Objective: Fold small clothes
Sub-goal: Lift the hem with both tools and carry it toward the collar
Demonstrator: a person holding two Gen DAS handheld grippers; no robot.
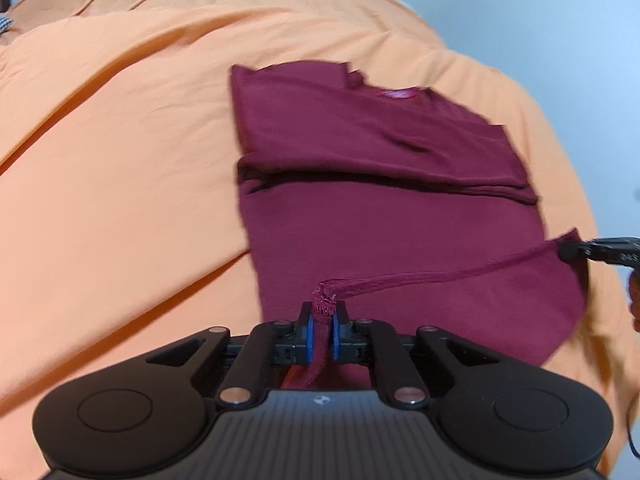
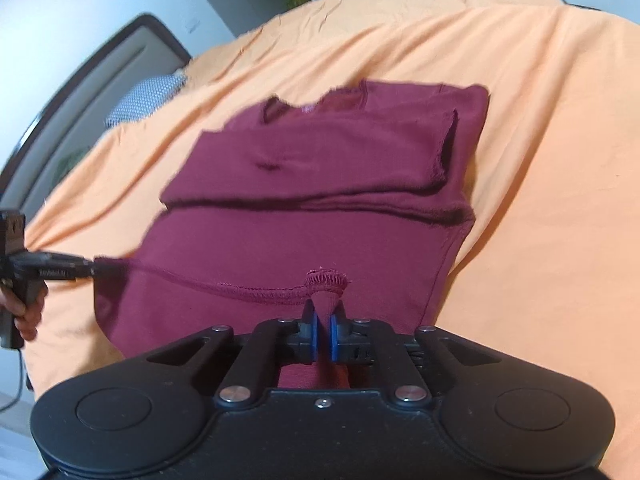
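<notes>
A maroon T-shirt (image 1: 380, 152) lies on an orange bed cover, its sleeves folded in over the body and its collar at the far end. My left gripper (image 1: 323, 312) is shut on one corner of the bottom hem, lifted off the bed. The stitched hem runs taut to the right, where my right gripper (image 1: 568, 251) pinches the other corner. In the right wrist view the same shirt (image 2: 320, 160) spreads ahead, my right gripper (image 2: 325, 314) is shut on a bunched hem corner, and the left gripper (image 2: 90, 270) holds the hem at the far left.
The orange bed cover (image 1: 120, 160) fills the surroundings with soft creases. A checked pillow (image 2: 148, 98) and a dark-framed headboard (image 2: 80, 92) sit at the far left in the right wrist view. A person's hand (image 2: 24, 316) grips the left tool. The pale floor (image 1: 540, 20) lies beyond the bed edge.
</notes>
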